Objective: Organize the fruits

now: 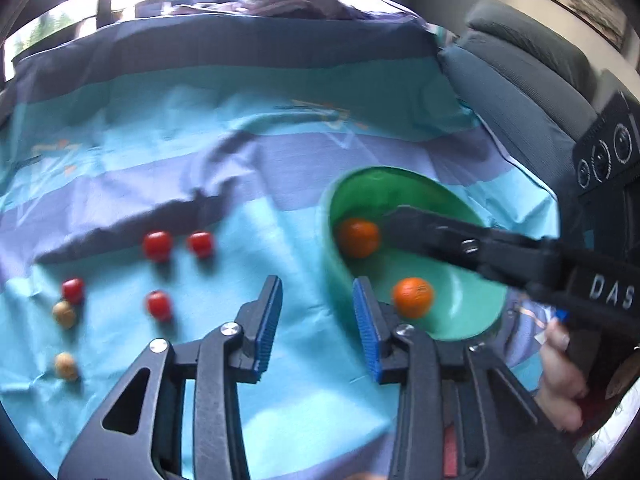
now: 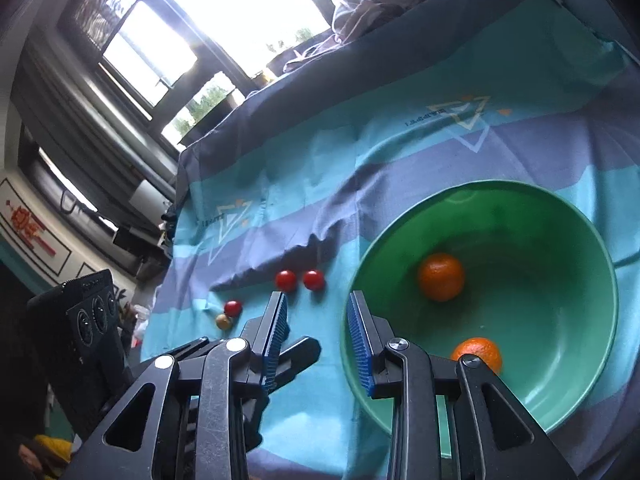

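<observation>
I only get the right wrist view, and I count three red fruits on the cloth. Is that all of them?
Observer: No, four. The hidden red fruit lies ahead and left of the left tool.
Operator: And only one tan fruit?
Observer: Two. The second lies alone, nearer that tool's camera.
Operator: Where's the tool I'm looking along?
Observer: The right tool reaches over the bowl, its tip near an orange.
</observation>
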